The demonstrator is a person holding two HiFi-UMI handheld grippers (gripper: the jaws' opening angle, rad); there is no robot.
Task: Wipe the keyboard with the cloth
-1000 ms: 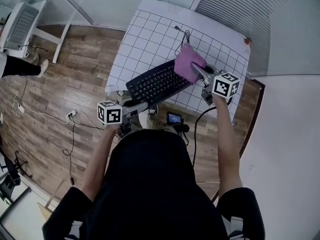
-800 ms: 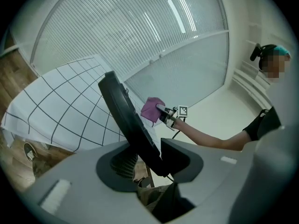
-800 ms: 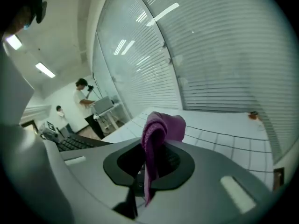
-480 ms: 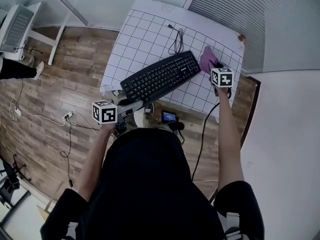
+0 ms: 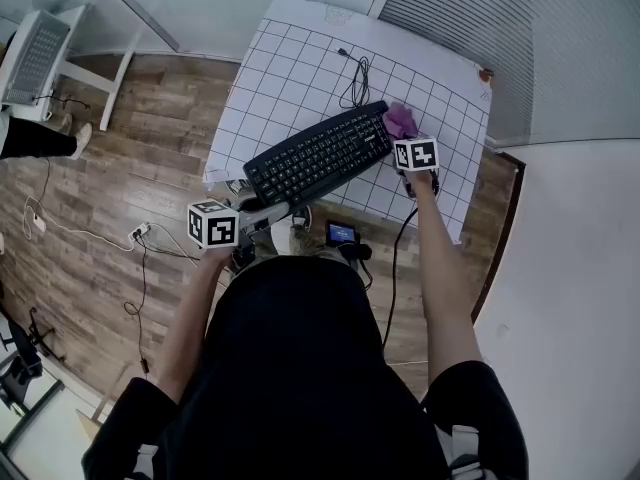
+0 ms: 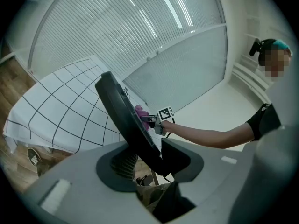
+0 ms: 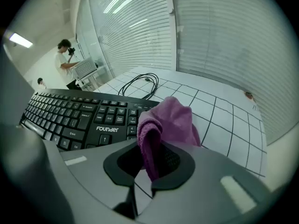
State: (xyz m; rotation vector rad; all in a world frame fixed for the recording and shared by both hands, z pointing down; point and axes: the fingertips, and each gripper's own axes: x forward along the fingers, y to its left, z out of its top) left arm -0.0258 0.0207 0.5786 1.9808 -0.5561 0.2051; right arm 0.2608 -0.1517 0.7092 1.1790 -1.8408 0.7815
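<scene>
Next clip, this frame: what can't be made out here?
Head view: whether the cloth touches the keyboard; the cube of the right gripper covers that spot.
Left gripper view: the keys; the keyboard, clamped in the left gripper, shows edge-on.
Right gripper view: the keyboard's near edge, behind the gripper's body.
Head view: the small red thing at the table's far corner, too small to name.

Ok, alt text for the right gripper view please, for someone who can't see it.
The right gripper pinches a bunched purple cloth beside the arrow keys of a black keyboard. A white gridded table cover spreads around them, with a dark cable looped behind.
</scene>
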